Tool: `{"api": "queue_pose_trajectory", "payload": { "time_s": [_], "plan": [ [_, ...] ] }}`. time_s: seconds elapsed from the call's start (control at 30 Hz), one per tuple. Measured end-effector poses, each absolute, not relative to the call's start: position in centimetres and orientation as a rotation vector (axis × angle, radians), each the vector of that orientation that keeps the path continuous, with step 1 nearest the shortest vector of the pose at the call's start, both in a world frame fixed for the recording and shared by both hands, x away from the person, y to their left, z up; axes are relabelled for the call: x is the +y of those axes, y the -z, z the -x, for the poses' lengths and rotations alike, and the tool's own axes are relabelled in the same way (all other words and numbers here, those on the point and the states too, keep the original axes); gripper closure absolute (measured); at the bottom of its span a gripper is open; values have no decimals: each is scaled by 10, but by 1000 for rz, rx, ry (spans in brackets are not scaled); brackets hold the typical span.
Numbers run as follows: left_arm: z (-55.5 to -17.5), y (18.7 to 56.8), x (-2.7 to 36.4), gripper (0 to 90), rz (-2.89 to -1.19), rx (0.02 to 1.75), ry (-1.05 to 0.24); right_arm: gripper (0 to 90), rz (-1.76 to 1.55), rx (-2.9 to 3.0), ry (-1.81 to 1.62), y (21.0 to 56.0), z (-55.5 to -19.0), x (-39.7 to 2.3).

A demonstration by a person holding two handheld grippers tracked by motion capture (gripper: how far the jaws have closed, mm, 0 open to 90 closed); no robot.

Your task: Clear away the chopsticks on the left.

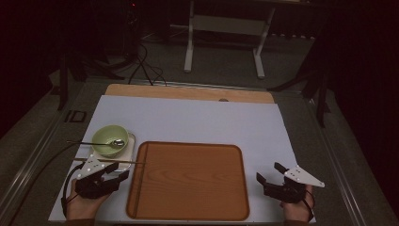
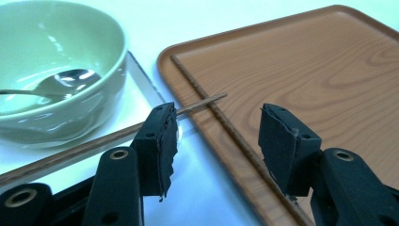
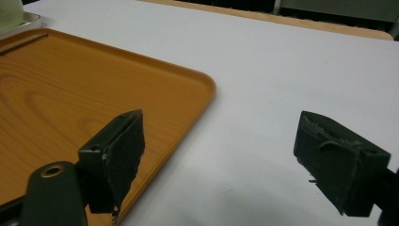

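A pale green bowl (image 1: 107, 136) (image 2: 51, 52) with a metal spoon (image 1: 116, 142) (image 2: 66, 82) in it stands on a small clear plate (image 1: 130, 147) at the left. A wooden chopstick (image 1: 110, 161) (image 2: 202, 102) lies from that plate onto the rim of the brown wooden tray (image 1: 197, 188) (image 2: 320, 66). A second thin stick (image 1: 138, 181) (image 2: 197, 84) lies inside the tray along its left edge. My left gripper (image 1: 120, 172) (image 2: 219, 136) is open just short of the chopstick; the stick passes behind one jaw and nothing is gripped. My right gripper (image 1: 268, 172) (image 3: 221, 141) stands open and empty to the right of the tray (image 3: 70, 89).
A white mat (image 1: 202, 120) (image 3: 291, 70) covers the table, with a wooden strip (image 1: 188, 92) at its far edge. A white stand (image 1: 223, 28) and cables (image 1: 146, 66) sit on the floor beyond.
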State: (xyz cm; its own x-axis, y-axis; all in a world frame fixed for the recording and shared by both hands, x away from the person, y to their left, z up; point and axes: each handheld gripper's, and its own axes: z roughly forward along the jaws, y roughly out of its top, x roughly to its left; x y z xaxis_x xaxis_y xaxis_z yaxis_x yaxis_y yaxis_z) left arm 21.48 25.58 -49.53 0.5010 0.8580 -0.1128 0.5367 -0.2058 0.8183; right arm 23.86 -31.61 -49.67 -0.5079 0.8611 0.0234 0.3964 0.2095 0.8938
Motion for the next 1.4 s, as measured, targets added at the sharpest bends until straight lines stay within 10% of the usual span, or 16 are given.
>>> {"api": "queue_pose_trajectory", "payload": {
  "time_s": [1.4],
  "plan": [
    [-232,513,310,290,-1834,1285,-640,167,-1154,2012,-1246,497,-239,-315]
  ]
}}
